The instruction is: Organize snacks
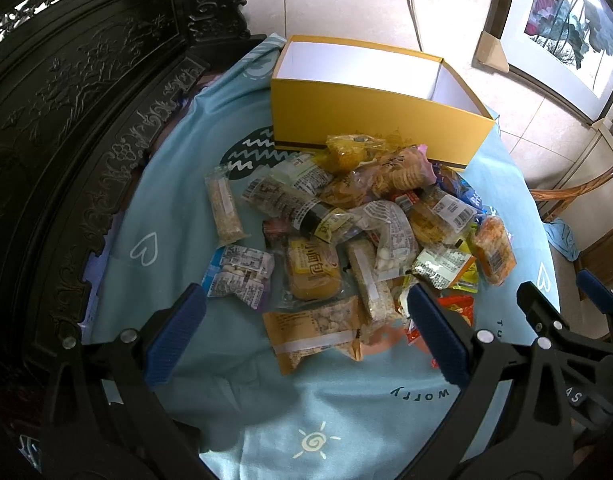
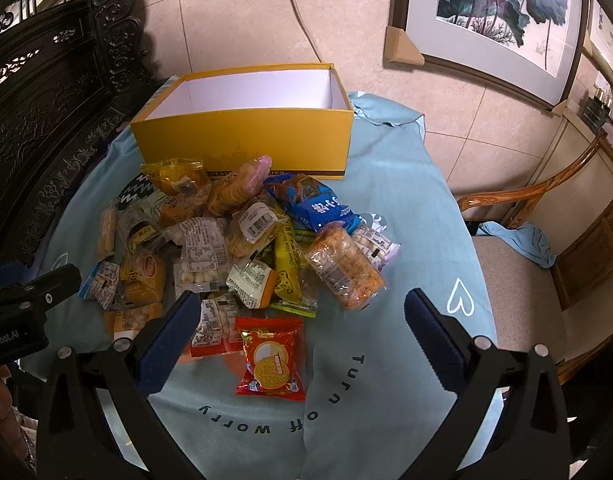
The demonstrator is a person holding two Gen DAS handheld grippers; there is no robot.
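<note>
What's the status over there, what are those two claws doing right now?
Left gripper open, right gripper open, both empty. Snack pile untouched; yellow box empty. Nothing in the way.

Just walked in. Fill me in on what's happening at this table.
A person holds a two-finger gripper in each hand over a heap of wrapped snacks on a light blue tablecloth. Behind the heap stands an open yellow box, which looks empty inside. The left gripper and right gripper are both open and hold nothing. A red biscuit packet lies between the right one's fingers.
</note>
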